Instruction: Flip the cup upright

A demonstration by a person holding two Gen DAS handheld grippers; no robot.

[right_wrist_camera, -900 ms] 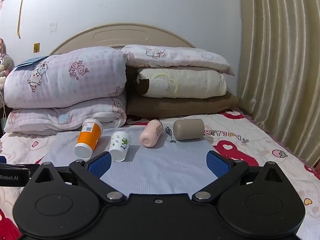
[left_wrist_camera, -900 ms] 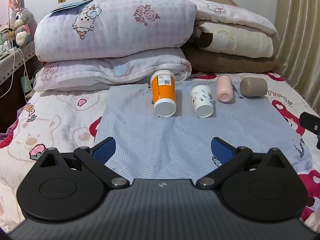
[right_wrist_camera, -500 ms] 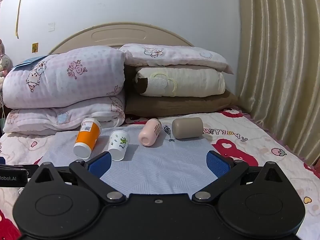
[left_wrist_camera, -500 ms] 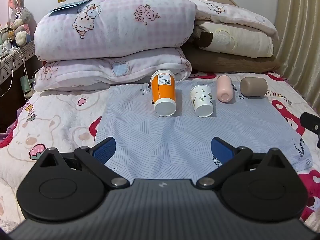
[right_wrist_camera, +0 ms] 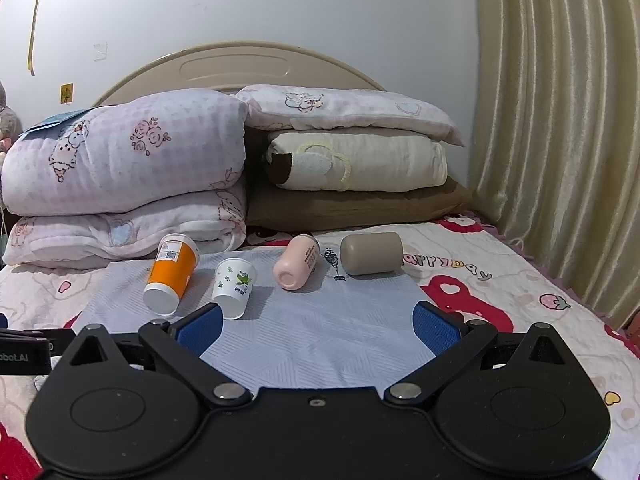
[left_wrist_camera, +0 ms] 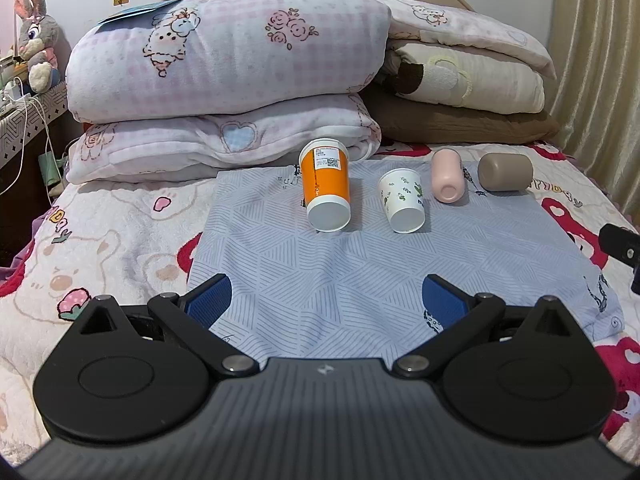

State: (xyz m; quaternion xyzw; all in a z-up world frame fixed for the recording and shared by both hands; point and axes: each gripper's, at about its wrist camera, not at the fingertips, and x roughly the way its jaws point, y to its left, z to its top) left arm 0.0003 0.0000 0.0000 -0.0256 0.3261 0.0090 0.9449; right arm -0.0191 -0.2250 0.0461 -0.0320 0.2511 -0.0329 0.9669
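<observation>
Several cups lie on their sides on a grey-blue cloth (left_wrist_camera: pixel 352 276) on the bed: an orange cup (left_wrist_camera: pixel 326 190) (right_wrist_camera: pixel 172 278), a small white leaf-print cup (left_wrist_camera: pixel 402 202) (right_wrist_camera: pixel 235 287), a pink cup (left_wrist_camera: pixel 447 181) (right_wrist_camera: pixel 297 268) and a taupe cup (left_wrist_camera: pixel 505 172) (right_wrist_camera: pixel 372 253). Their bottoms face me, the taupe one lies crosswise. My left gripper (left_wrist_camera: pixel 326 300) is open and empty, well short of the orange cup. My right gripper (right_wrist_camera: pixel 318 328) is open and empty, short of the pink cup.
Folded quilts (left_wrist_camera: pixel 224 92) and pillows (left_wrist_camera: pixel 468 84) are stacked right behind the cups against the headboard. A curtain (right_wrist_camera: pixel 560 140) hangs at the right. A shelf with cables and a plush rabbit (left_wrist_camera: pixel 36 40) stands at the left. The right gripper's body (left_wrist_camera: pixel 620 244) shows at the left view's right edge.
The right gripper has risen and tilted a little, so the cups sit lower in its view. The left gripper has barely moved. Both stay open.
</observation>
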